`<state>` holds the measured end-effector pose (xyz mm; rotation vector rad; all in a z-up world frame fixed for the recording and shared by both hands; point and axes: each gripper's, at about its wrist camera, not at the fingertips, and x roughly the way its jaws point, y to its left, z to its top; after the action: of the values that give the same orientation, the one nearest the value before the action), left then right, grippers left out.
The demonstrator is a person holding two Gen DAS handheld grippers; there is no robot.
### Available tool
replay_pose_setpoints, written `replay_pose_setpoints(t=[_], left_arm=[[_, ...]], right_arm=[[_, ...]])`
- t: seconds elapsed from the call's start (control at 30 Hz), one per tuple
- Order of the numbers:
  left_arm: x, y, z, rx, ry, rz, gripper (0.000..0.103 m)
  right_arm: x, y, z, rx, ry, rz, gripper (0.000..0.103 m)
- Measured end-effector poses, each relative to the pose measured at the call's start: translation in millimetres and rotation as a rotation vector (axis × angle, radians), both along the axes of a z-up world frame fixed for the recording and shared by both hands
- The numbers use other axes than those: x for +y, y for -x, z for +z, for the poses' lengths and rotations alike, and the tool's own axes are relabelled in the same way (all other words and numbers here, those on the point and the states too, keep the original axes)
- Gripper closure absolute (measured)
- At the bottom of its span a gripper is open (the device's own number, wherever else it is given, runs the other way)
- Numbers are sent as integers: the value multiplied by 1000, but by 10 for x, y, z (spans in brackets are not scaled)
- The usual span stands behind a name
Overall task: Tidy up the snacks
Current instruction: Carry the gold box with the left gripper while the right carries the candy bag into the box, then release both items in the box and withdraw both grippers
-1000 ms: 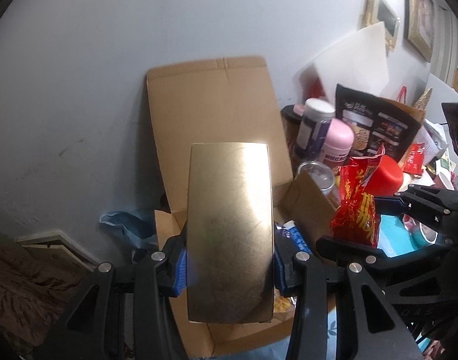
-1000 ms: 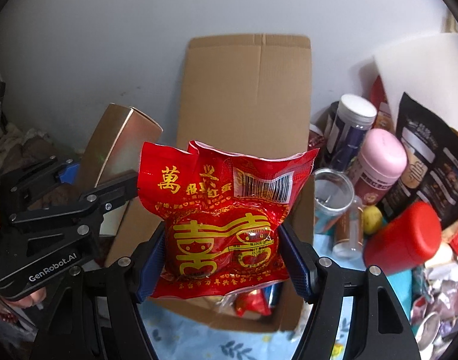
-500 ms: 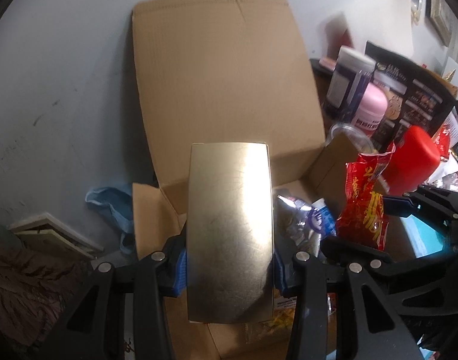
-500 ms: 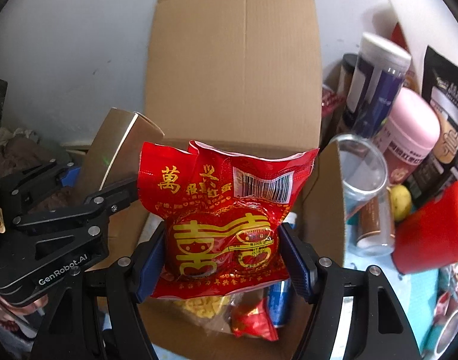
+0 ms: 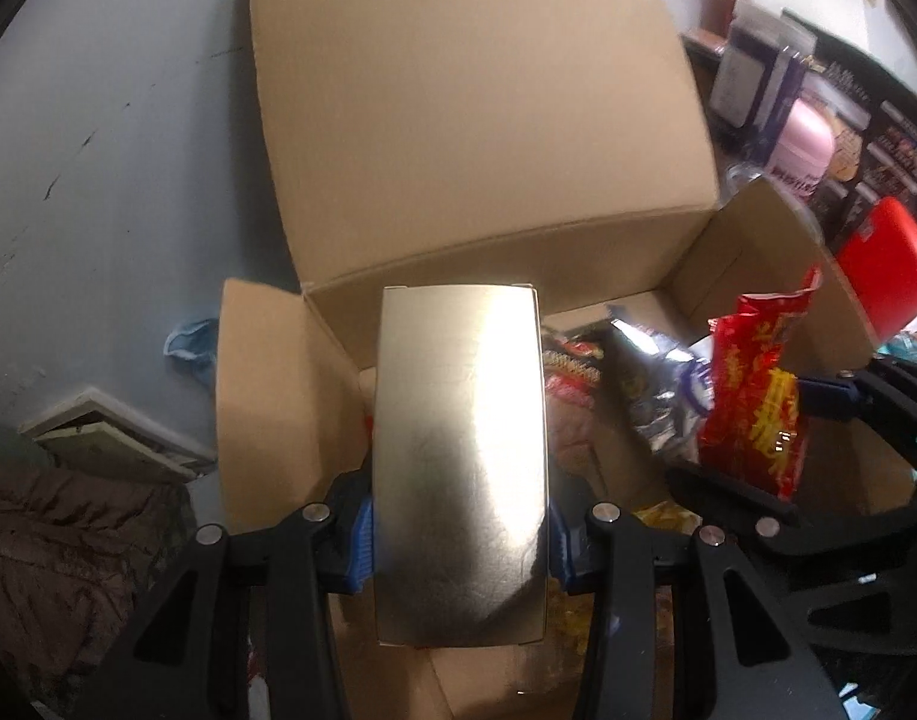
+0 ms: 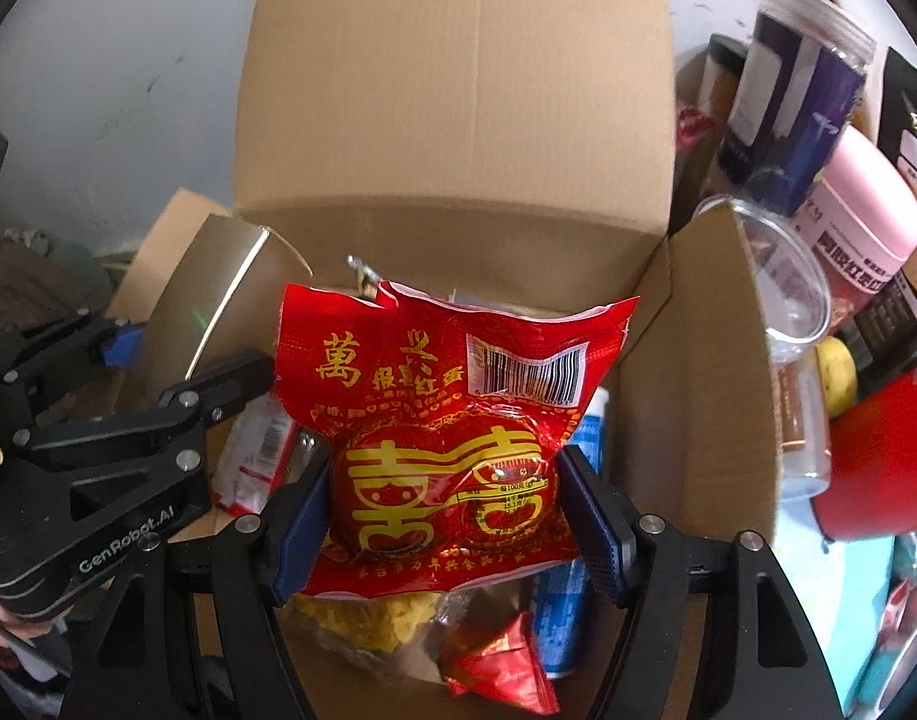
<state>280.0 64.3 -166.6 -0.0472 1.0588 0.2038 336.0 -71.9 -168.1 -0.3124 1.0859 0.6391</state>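
Grey wall behind open brown cardboard box (image 5: 476, 120); my left gripper (image 5: 458, 531) clamps flat gold carton (image 5: 458, 450), my right gripper (image 6: 446, 507) squeezes red foil snack packet (image 6: 446, 420), both frame-centre.

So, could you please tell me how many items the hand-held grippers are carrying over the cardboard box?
2. The gold box is in the left hand-held gripper, and the red snack packet is in the right hand-held gripper, both above the open cardboard box.
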Motion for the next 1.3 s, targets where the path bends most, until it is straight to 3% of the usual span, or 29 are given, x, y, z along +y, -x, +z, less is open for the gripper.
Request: replay_pose_setpoints(t=[0.23, 0.4, 0.5, 0.6, 1.0, 1.3], left_arm=[[-21, -79, -146, 79, -83, 26, 59], [-34, -95, -130, 107, -82, 49, 58], [-48, -74, -57, 107, -110, 67, 56], [-104, -38, 67, 80, -173, 84, 56], [-285, 168, 729, -19, -149, 98, 56], [-418, 568, 1406, -131, -172, 88, 56]], right_arm=[[145, 27, -76, -17, 68, 10, 28], [266, -4, 7, -34, 113, -21, 25], [260, -4, 78, -51, 125, -37, 15], [209, -2, 161, -43, 103, -52, 13], [-176, 285, 634, -105, 56, -75, 13], [-362, 638, 1283, -203, -11, -78, 13]])
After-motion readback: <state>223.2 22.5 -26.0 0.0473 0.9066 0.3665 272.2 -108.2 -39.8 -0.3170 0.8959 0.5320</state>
